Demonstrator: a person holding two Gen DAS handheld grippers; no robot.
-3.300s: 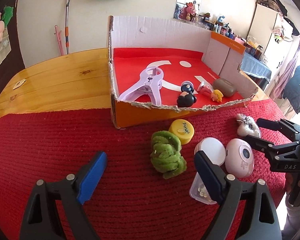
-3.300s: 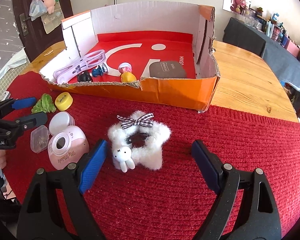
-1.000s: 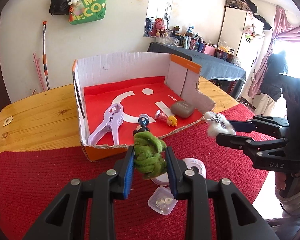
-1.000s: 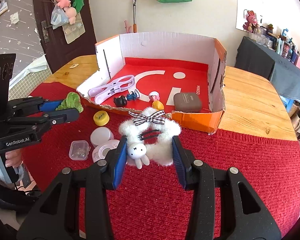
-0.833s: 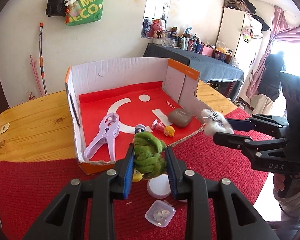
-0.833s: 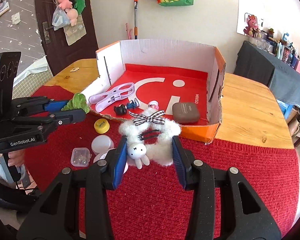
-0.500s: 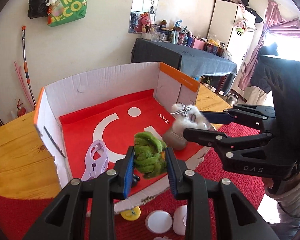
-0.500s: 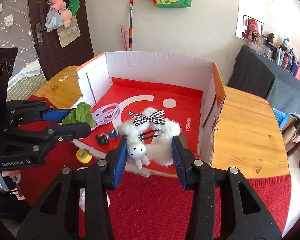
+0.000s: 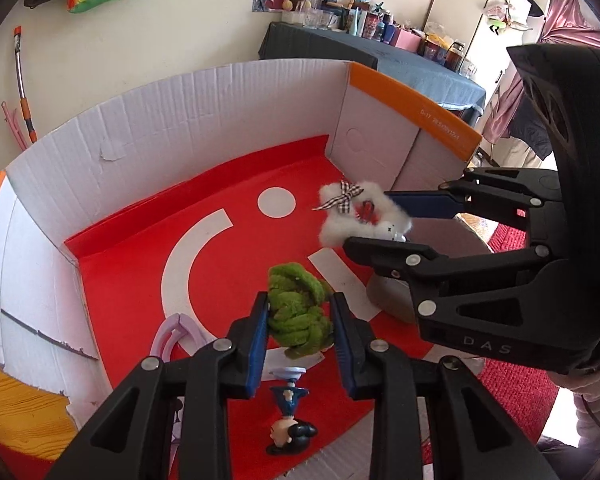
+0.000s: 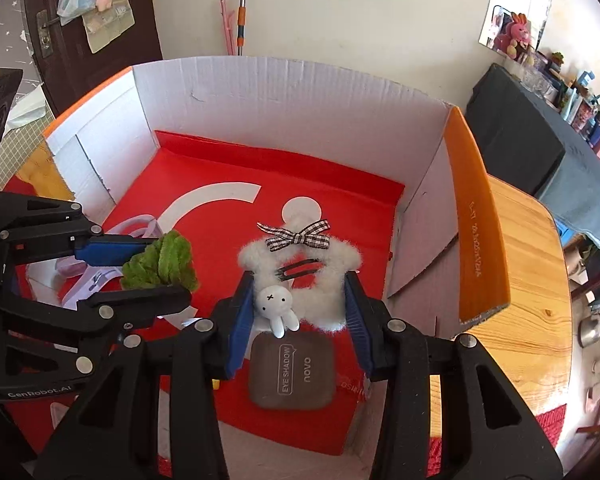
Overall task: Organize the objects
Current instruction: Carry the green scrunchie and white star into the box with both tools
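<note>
Above the red floor of the cardboard box (image 9: 180,128), the left gripper (image 9: 300,316) pinched a green scrunchie (image 9: 298,312) and the right gripper (image 10: 298,304) clamped a white fluffy hair clip (image 10: 300,276), both poised for dropping inside.

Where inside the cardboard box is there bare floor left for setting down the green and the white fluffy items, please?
The back half of the cardboard box is bare: the red floor around the white dot and white arc, up to the back wall. The front is crowded: lilac clip front left, small figurine at the front edge, brown eye-shadow case front right.
</note>
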